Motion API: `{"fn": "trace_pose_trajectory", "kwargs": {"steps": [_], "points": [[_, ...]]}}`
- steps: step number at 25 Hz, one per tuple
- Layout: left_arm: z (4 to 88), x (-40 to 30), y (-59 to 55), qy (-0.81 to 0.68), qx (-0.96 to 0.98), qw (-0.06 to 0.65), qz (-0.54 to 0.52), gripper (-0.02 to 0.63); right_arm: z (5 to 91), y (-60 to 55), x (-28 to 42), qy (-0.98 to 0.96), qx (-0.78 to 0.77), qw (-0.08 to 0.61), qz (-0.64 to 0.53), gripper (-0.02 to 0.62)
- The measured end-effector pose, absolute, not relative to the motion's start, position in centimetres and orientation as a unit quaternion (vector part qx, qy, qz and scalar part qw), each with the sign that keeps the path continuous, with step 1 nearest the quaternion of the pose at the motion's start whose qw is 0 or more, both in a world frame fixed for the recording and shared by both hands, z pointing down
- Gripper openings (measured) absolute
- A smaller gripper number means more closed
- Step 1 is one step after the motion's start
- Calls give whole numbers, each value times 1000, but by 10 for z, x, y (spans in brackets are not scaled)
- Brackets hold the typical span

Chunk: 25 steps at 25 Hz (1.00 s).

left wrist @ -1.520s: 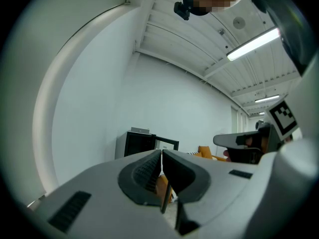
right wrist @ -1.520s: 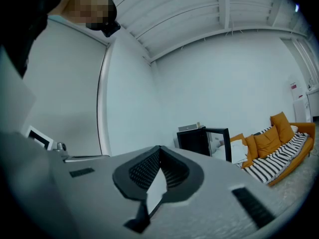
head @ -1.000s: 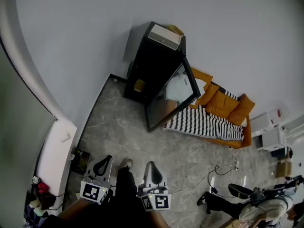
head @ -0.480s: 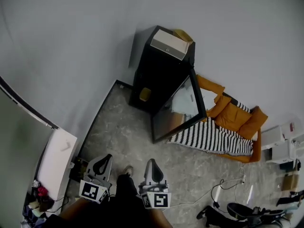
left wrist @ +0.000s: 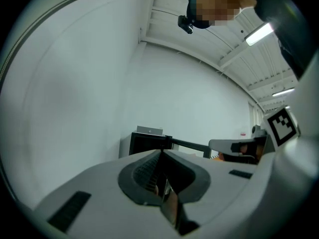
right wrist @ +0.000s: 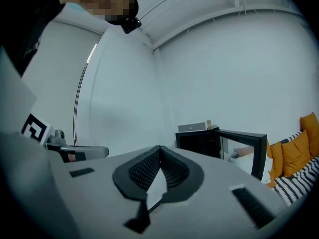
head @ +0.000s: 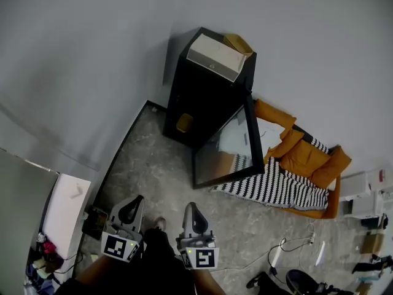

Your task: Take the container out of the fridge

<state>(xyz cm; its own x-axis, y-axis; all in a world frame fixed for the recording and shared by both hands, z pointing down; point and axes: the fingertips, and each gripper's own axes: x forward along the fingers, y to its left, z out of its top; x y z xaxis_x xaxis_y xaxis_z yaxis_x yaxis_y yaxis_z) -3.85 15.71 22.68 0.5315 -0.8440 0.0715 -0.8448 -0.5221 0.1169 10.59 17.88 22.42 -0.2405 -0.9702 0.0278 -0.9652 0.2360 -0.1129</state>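
Two grippers, near edge of the head view, held low in front of the person.
- Left gripper (head: 136,201): jaws together, tips meeting, nothing between them.
- Right gripper (head: 191,208): jaws fully closed, empty.
- Both point toward the far wall.

One fridge (head: 209,97): black and small, on the floor against the far wall, well apart from both grippers. Door (head: 228,149): glass-fronted, swung wide open to the right.

One container (head: 183,123): small yellow item inside the fridge, low in the left part of the opening. It is too small to make out shape or lid. Taken to be the task's object.

One pale box (head: 214,56): lying on the fridge top.

One orange sofa (head: 301,155) with a striped cover (head: 276,189): right of the open door, on the floor.

Step in hand, as judged: approach. Nothing is grasped and the container sits in the fridge.

Notes for doing it well:
- Close the distance first, since no reach is possible from this far.
- Keep left of the door's free edge so neither gripper knocks it.
- Spread the jaws of the working gripper before entering the cabinet.
- Go in level with the shelf.
- Close on the container's sides.
- Draw it straight back toward the near side, clear of the frame.
- The left gripper looks to have the straighter line.
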Motion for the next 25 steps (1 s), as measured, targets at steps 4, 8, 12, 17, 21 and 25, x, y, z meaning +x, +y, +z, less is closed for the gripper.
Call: {"fn": "trace_pose_trajectory", "kwargs": {"steps": [4, 8, 12, 17, 21, 25], "points": [[235, -31, 125, -485, 872, 64, 5, 8, 242, 151, 111, 783, -617, 29, -66, 0], [253, -23, 86, -474, 878, 62, 3, 9, 258, 117, 111, 782, -619, 25, -66, 0], [283, -19, 47, -462, 884, 72, 13, 8, 281, 80, 114, 776, -628, 5, -62, 0], [317, -16, -8, -457, 887, 63, 10, 8, 325, 27, 126, 761, -646, 0, -65, 0], [350, -8, -51, -450, 891, 64, 4, 9, 365, -8, 135, 748, -660, -2, -73, 0], [395, 5, -84, -438, 896, 67, 7, 9, 413, -38, 142, 742, -666, -4, -79, 0]]}}
